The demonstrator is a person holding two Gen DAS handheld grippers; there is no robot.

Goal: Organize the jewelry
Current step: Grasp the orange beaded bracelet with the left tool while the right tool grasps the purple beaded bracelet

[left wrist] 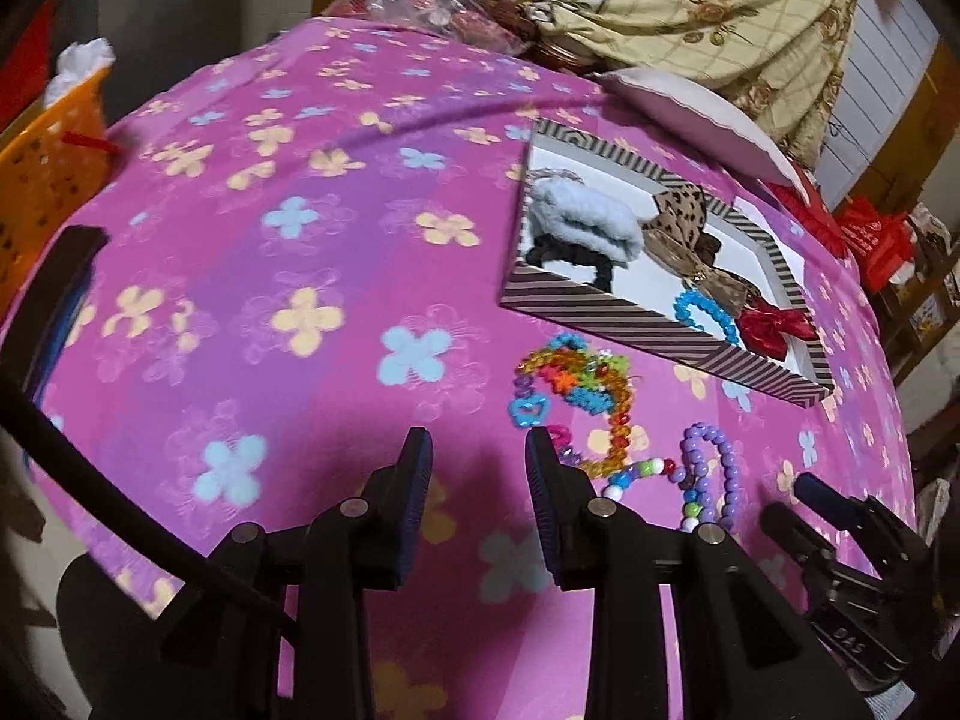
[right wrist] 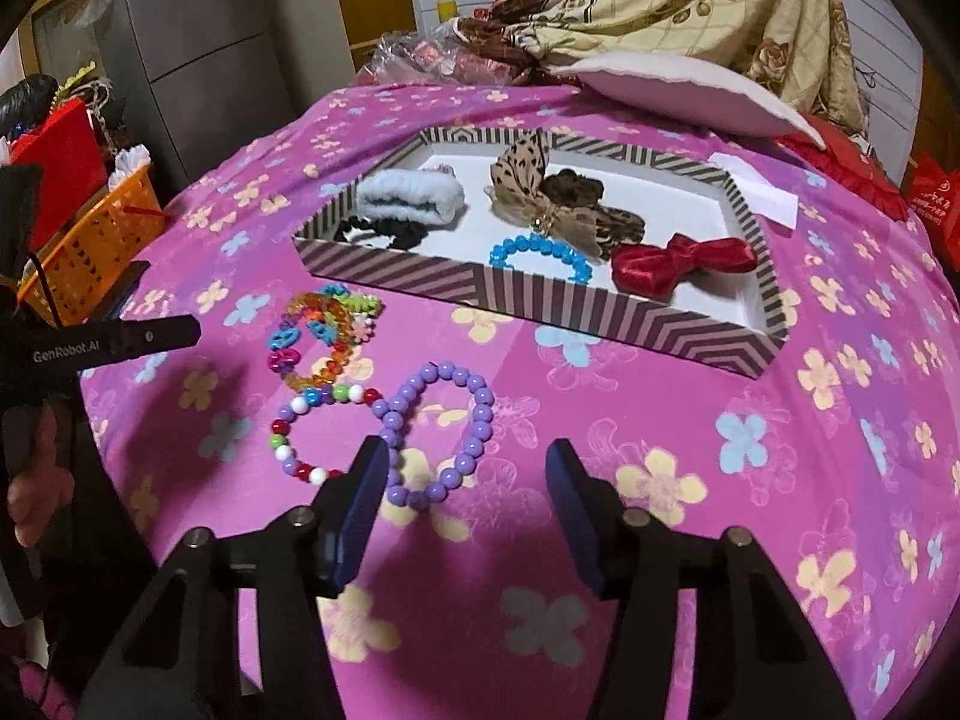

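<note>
A pink flowered cloth (right wrist: 660,420) covers the desk under me. On it sits the striped box (right wrist: 480,294), already holding a pale blue scrunchie (right wrist: 414,198), a leopard bow (right wrist: 540,192), a red bow (right wrist: 678,261) and a blue bead bracelet (right wrist: 540,252). In front of the box lie loose bracelets: a purple bead bracelet (right wrist: 438,432), a multicoloured bead bracelet (right wrist: 312,426) and a bright plastic charm bracelet (right wrist: 324,330). My right fingers (right wrist: 465,480) are parted and empty, the left one beside the purple beads. My left fingers (left wrist: 477,468) gape too, holding nothing.
</note>
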